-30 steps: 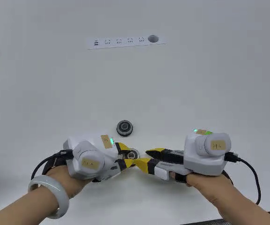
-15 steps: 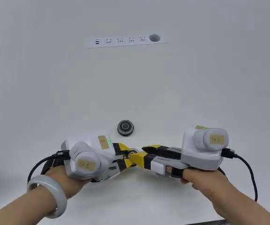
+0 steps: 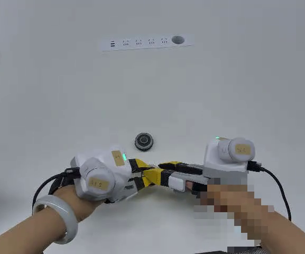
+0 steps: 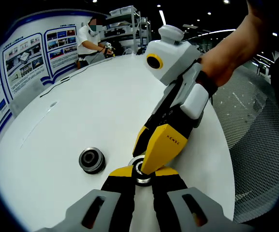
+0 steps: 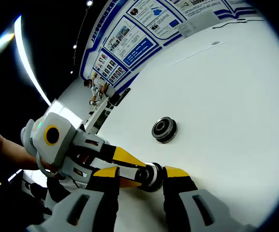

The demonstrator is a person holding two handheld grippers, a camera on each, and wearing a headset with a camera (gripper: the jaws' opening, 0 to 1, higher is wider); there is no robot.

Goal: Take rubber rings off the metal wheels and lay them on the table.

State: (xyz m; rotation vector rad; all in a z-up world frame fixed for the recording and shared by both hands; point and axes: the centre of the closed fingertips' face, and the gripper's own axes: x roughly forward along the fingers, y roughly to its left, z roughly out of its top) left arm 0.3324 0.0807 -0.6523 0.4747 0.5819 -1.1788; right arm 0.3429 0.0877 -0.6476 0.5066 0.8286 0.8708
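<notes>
**A:** Head view first. Where is everything?

**B:** The left tool [image 3: 148, 175] and right tool [image 3: 164, 170] meet tip to tip, low over the white worktop [image 3: 237, 95]. A second wheel [image 3: 144, 141], dark-rimmed, lies flat just beyond them. A power strip [image 3: 147, 42] sits well back.

**A:** And the left gripper view?

**B:** Its jaws are almost closed, pinching the metal wheel [image 4: 139, 170] between the yellow tips. The right tool's yellow jaw lies across the wheel's upper edge.

**A:** The right gripper view?

**B:** The jaws stand part-open and straddle that same wheel. The rubber ring [image 5: 159, 171] is the dark band round its rim. One pad seems to touch it, but the left tool's jaw crowds in there, so I can't tell whether it really bites.

**A:** How will it handle?

**B:** I'd judge the wheel to be small, hard, dense and slick under the pads. The left tool needs a firm clamp on the metal, clear of the rim. The ring should be soft, stretchy and grippy. It's best to catch its outer edge at one spot and roll it sideways over the rim, not drag it off all at once.
</notes>
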